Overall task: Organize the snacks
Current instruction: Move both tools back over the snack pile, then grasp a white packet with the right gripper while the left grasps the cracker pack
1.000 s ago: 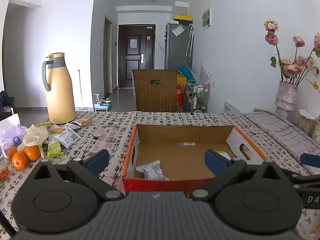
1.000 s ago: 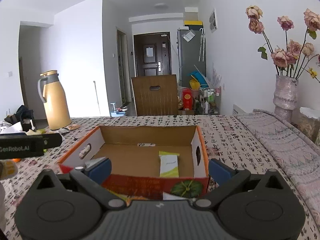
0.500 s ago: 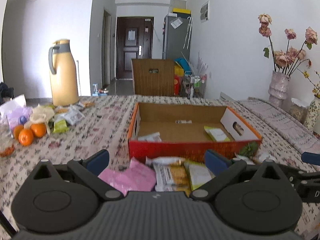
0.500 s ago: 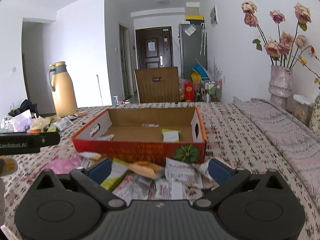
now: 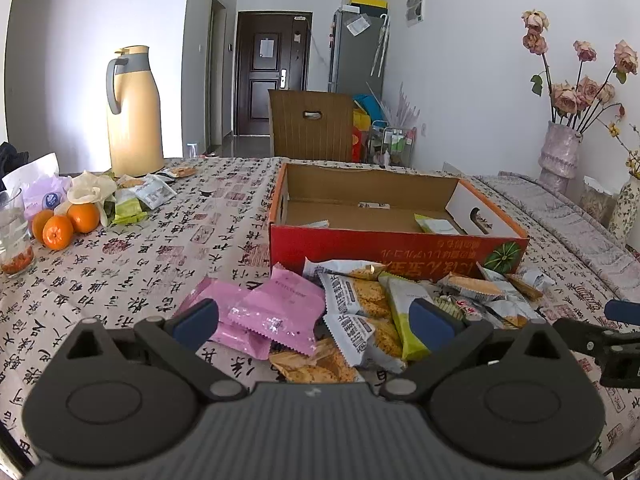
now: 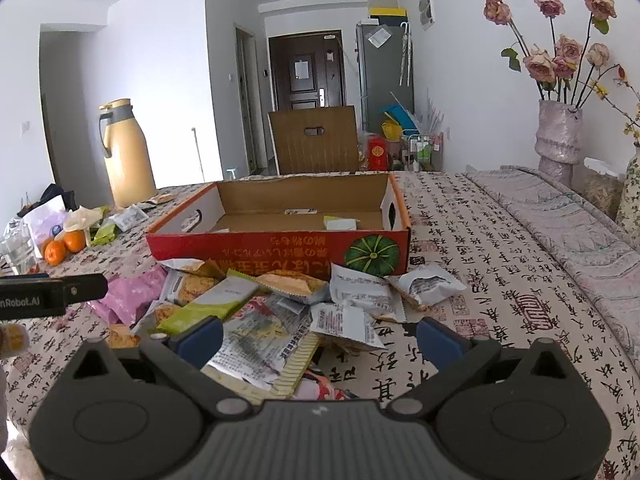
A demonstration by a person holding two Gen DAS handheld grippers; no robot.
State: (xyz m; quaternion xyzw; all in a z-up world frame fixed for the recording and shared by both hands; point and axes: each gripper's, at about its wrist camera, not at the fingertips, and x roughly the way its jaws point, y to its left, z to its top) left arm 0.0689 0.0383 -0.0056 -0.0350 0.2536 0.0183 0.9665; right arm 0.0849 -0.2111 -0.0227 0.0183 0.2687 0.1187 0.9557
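Note:
A red cardboard box (image 5: 396, 246) (image 6: 276, 246) stands open on the patterned tablecloth, with a couple of snack packets lying inside. In front of it spreads a pile of snack packets: pink packets (image 5: 276, 312) (image 6: 128, 294), cracker packets (image 5: 356, 300), a green bar (image 6: 212, 304) and white packets (image 6: 360, 292). My left gripper (image 5: 314, 322) hovers open over the pink and cracker packets, holding nothing. Over the near part of the pile, my right gripper (image 6: 320, 338) is open too and empty.
A yellow thermos jug (image 5: 134, 114) stands at the back left. Oranges (image 5: 66, 222), a glass (image 5: 14, 232) and more packets (image 5: 148, 196) lie at the left. A vase of dried roses (image 6: 558, 132) stands at the far right. A wooden chair back (image 5: 312, 126) rises behind the table.
Both grippers have drawn back from above the box towards the near table edge, so the snack pile in front of the box has come into view. Both stay open.

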